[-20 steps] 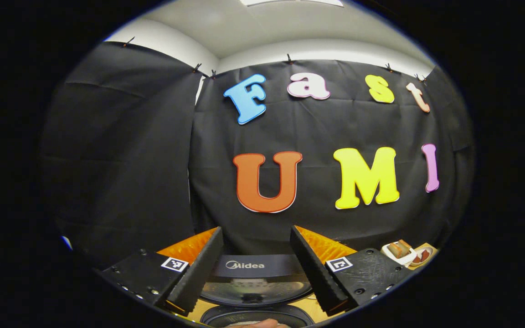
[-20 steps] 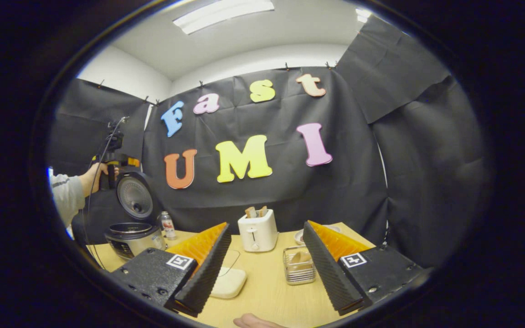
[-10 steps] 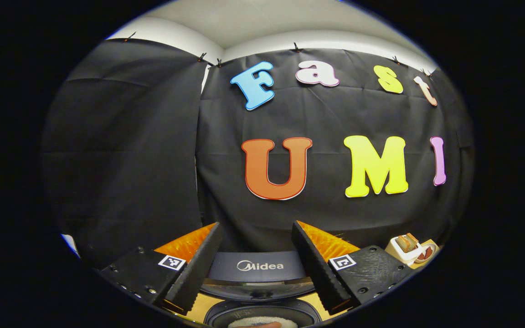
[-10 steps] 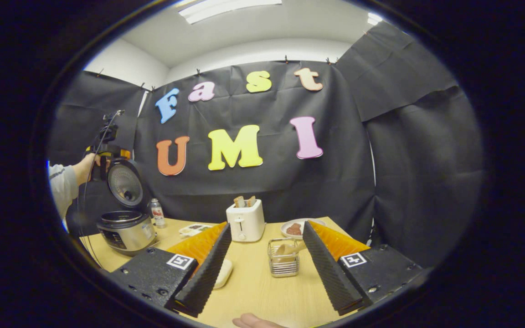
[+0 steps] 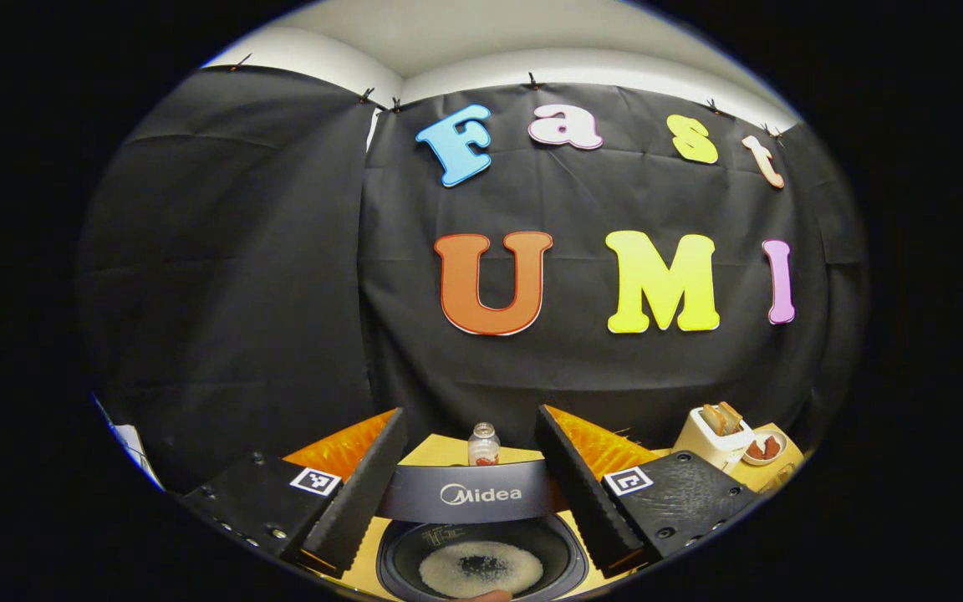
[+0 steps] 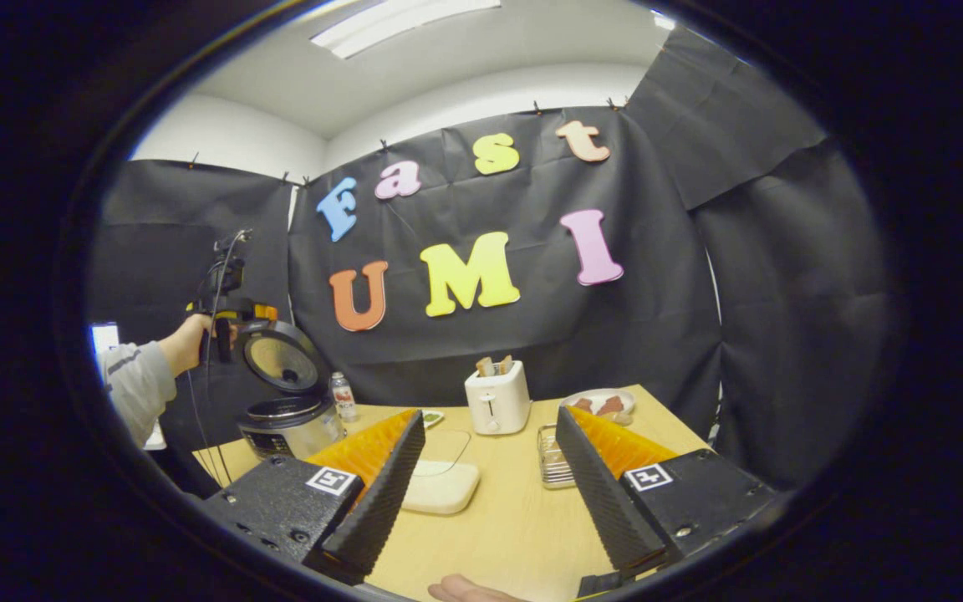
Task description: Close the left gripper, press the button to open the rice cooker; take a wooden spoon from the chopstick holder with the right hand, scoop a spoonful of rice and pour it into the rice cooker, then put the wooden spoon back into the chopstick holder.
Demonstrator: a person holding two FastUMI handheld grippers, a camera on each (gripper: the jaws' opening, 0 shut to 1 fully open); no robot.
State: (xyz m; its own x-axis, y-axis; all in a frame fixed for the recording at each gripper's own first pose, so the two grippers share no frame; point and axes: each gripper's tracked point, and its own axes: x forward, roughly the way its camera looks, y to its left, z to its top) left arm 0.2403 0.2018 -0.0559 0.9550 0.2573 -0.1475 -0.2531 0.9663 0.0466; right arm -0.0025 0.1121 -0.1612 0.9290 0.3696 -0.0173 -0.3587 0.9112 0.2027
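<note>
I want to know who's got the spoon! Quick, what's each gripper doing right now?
Left gripper: open, holding nothing, over the open rice cooker.
Right gripper: open, holding nothing, above the table.

Right gripper (image 6: 481, 477): two black, screw-studded housing blocks are each wearing a square black-and-white marker tag; ribbed wedge-shaped jaws. Left gripper (image 5: 469, 477) is showing the same build. Person's grey sleeve (image 6: 137, 386), dark-striped; thin black cable (image 6: 212, 334) is trailing.

Left gripper (image 5: 471, 493) tips down: the cooker's (image 5: 481, 558) rice-filled pot now shows, bottle (image 5: 483, 445) appears behind. Right gripper (image 6: 488, 493) swings right, holder (image 6: 555, 468) slipping behind its finger.
</note>
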